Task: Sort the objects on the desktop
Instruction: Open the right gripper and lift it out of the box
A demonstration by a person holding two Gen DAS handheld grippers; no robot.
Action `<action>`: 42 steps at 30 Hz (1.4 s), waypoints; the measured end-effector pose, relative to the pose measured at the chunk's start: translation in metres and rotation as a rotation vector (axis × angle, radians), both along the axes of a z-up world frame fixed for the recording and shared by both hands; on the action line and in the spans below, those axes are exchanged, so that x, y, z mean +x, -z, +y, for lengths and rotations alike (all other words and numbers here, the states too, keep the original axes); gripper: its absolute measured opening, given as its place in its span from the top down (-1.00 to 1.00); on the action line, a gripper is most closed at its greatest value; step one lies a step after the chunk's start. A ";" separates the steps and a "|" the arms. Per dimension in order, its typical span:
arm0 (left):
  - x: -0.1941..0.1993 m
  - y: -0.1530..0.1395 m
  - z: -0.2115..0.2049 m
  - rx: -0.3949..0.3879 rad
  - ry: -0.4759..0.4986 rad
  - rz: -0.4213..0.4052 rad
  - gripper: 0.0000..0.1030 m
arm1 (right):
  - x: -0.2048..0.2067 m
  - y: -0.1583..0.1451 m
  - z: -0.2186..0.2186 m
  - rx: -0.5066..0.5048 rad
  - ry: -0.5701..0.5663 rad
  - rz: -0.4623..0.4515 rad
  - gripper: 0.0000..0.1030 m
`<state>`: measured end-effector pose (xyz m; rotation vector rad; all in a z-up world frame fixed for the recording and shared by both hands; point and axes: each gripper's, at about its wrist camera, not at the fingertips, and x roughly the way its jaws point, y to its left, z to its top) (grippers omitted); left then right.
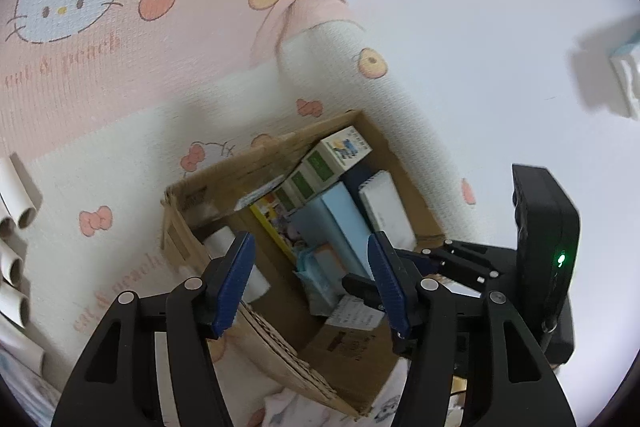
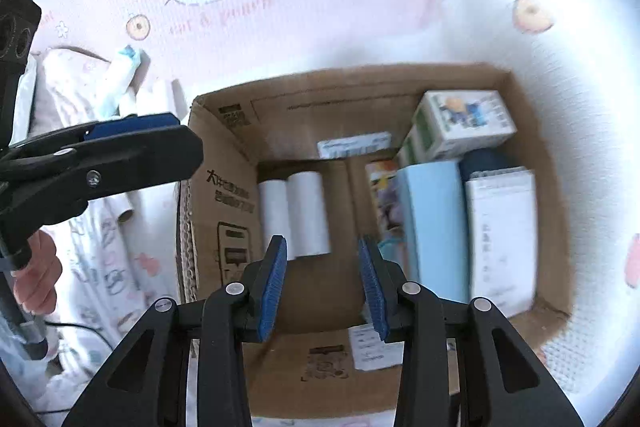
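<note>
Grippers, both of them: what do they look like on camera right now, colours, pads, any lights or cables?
Both are alike. The left gripper and right gripper have black plastic linkage arms with silver round pivot pins, and fingers faced with ribbed blue pads. Seen from the left wrist view, the right unit carries a black box with a green light. A thin dark cable trails beside the bare hand.

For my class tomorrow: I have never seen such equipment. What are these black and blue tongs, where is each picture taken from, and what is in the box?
A person holds two hand-operated grippers, each with a camera looking along its fingers. One picture is from the left gripper, the other from the right gripper. Both are open and hold nothing. Below them, on a cartoon-cat cloth, stands an open cardboard box holding white rolls, small cartons and a light blue box. More paper tubes lie outside the box.
</note>
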<state>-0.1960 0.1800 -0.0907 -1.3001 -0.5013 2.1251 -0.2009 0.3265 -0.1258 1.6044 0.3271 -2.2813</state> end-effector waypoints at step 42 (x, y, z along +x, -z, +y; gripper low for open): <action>0.116 0.094 -0.114 -0.323 -0.147 0.013 -0.23 | 0.149 0.028 -0.141 0.167 -0.255 0.608 0.31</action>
